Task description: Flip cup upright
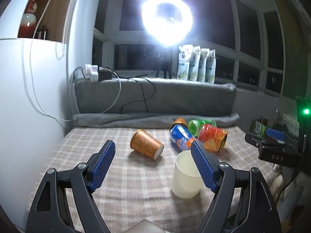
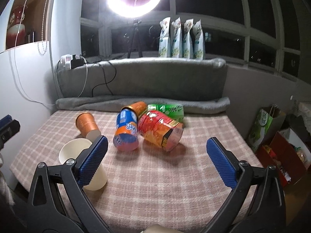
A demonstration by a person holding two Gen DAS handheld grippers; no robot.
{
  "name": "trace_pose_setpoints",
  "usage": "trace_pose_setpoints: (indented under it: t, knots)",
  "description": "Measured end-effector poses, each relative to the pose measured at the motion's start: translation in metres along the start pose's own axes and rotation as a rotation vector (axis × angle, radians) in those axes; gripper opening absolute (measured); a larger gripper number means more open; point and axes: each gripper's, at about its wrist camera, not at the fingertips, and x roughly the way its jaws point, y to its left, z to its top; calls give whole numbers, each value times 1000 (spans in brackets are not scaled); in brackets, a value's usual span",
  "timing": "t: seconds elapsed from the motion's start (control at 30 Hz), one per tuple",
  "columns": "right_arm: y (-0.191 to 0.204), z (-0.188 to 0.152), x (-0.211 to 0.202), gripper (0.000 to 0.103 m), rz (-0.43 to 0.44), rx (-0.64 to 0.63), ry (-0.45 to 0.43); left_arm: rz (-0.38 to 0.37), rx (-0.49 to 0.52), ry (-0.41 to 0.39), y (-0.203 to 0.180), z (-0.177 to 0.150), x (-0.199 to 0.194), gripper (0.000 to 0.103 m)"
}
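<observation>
Standing upright, cream cup crowds toppled copper cup and cans, seemingly untouched; both claws released.

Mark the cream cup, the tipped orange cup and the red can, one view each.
cream cup (image 1: 184, 182), left wrist view, on its outer side wall.
orange cup (image 2: 86, 125), right wrist view, on its side wall.
red can (image 2: 157, 127), right wrist view, on the printed label.

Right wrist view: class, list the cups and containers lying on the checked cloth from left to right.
White cup → orange cup → blue-and-orange container → red container. The green one behind overlaps, so it is left out.
</observation>
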Motion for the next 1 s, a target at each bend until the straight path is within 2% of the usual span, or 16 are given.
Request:
trace_pose_setpoints:
  t: [0.13,0.33,0.5,1.0]
  knots:
    - [2,2,-5,103,-30,-4,-46,22,0,-32,-1,2,-4,80]
    - [4,3,-6,103,-51,4,-80,36,-5,-20,-1,0,0,84]
    - [0,2,-6,103,-63,24,-87,40,-8,11,-1,-4,6,84]
    - [-4,1,-8,103,-73,26,-97,38,-9,23,-2,-4,10,84]
